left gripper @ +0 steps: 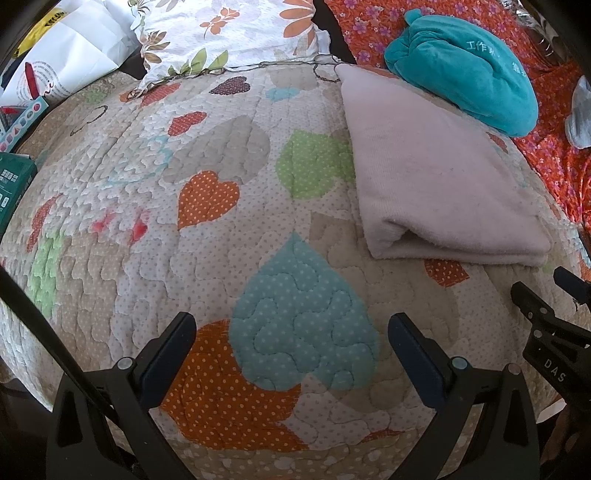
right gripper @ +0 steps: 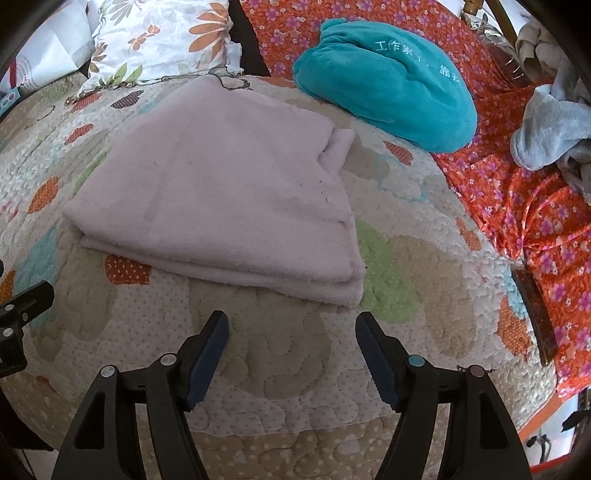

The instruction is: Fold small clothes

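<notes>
The heart-patterned quilt (right gripper: pixel 280 369) covers the work surface and serves as reference for all that follows. An orange floral sheet (right gripper: pixel 535 206) lies along the quilt's far and right-hand margins. A floral pillow (left gripper: pixel 229 33) sits at the quilt's far left edge, with a white paper bag (left gripper: pixel 74 51) just beyond it.

The pale pink cloth (right gripper: pixel 229 192), the task item, lies folded flat on the quilt in a stacked rectangle, layered edges facing the cameras; one corner flap protrudes at its far right side. In the left wrist view the same cloth (left gripper: pixel 436 177) occupies the quilt's right half. A teal plush bundle (right gripper: pixel 388 81) with pale lettering rests at the quilt's far edge, overlapping onto the orange sheet and touching the pink cloth's far corner. A grey crumpled garment (right gripper: pixel 554 125) lies on the orange sheet, well apart from the quilt's centre.

The right gripper (right gripper: pixel 291 332) hovers over bare quilt just short of the pink cloth's near edge, fingers spread wide, grasping nothing. The left gripper (left gripper: pixel 291 332) is over the quilt's near left area above a teal heart patch, likewise spread wide and empty.
</notes>
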{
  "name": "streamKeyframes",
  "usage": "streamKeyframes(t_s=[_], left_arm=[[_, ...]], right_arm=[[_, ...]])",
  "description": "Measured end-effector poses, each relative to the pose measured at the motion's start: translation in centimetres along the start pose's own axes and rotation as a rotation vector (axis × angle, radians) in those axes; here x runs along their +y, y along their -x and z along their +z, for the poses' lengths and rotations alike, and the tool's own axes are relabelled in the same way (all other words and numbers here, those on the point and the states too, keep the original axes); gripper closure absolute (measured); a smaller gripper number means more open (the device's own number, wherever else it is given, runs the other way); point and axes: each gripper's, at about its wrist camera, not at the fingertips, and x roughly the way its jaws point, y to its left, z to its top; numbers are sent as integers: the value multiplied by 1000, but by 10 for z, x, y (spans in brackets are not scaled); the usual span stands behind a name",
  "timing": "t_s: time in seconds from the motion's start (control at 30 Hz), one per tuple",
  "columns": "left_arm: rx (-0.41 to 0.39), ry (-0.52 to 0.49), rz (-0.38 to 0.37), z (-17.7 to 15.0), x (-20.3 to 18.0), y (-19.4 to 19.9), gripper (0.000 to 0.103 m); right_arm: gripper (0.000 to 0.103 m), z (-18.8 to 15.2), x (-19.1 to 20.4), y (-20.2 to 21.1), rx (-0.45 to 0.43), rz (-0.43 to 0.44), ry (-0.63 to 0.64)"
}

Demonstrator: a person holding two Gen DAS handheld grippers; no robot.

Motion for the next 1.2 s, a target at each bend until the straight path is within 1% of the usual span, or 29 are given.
streamKeyframes(t_s=[0.17, 0.27, 0.77, 1.0, 1.1, 1.2], left_arm=[[1, -2, 1, 0, 1, 0, 0], [2, -2, 1, -1, 1, 0, 0], [17, -14, 2, -2, 0, -4, 0], [-4, -36, -5, -2, -4, -1, 0], [-17, -51, 9, -2, -7, 1, 0], [-21, -43, 12, 0, -6, 2, 0]], right_arm=[[26, 0, 1, -2, 0, -58, 25], [25, 0, 1, -4, 13, -74, 26], [24, -1, 1, -3, 16, -80, 25], [24, 0, 0, -2, 13, -77, 19], [23, 0, 0, -1, 9, -75, 12], [24, 2, -3, 3, -5, -71, -2]])
